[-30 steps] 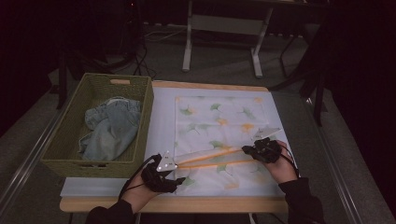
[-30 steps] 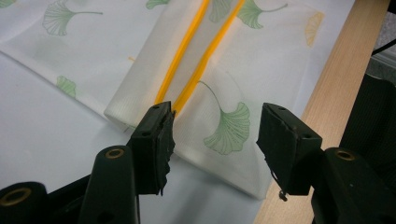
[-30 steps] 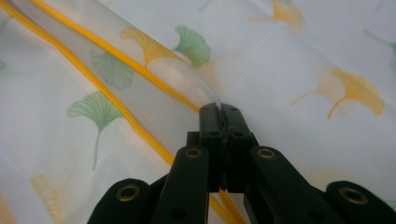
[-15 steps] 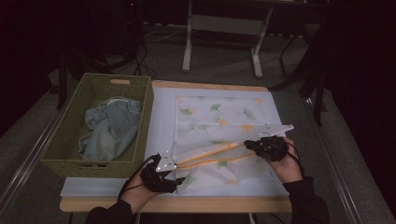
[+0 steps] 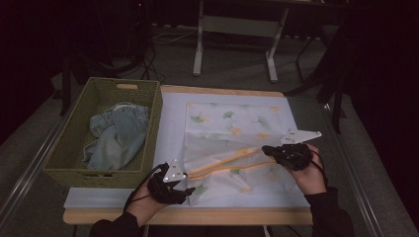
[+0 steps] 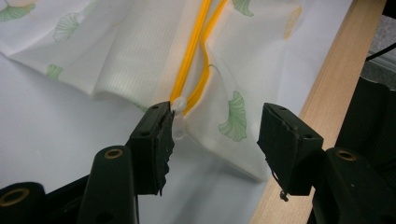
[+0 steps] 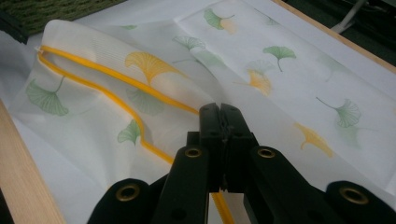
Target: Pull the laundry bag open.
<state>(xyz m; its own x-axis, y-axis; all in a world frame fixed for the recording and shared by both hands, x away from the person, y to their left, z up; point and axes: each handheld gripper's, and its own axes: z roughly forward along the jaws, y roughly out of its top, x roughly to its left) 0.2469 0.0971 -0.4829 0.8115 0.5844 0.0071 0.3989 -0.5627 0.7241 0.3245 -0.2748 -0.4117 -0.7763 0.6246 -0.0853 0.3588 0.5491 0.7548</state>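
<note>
A white mesh bag [image 5: 232,126] with a ginkgo-leaf print and a yellow zipper [image 5: 222,163] lies on the white mat. My right gripper [image 5: 269,149] is shut on the bag at the zipper's right end and holds that edge raised off the table; its jaws [image 7: 222,114] pinch the fabric by the yellow zipper [image 7: 93,67]. My left gripper [image 5: 188,190] sits at the bag's near left corner. In the left gripper view its jaws stand apart [image 6: 215,126] around that corner, the left fingertip [image 6: 156,126] touching the white zipper end [image 6: 178,103].
A green woven basket [image 5: 74,148] at the left holds a crumpled light denim garment [image 5: 116,138]. The wooden table edge [image 5: 197,216] runs close below both hands. A desk frame [image 5: 237,24] stands on the floor beyond the table.
My right gripper has risen and shifted a little to the right, pulling the bag's zipper edge up with it. The left gripper has stayed in place.
</note>
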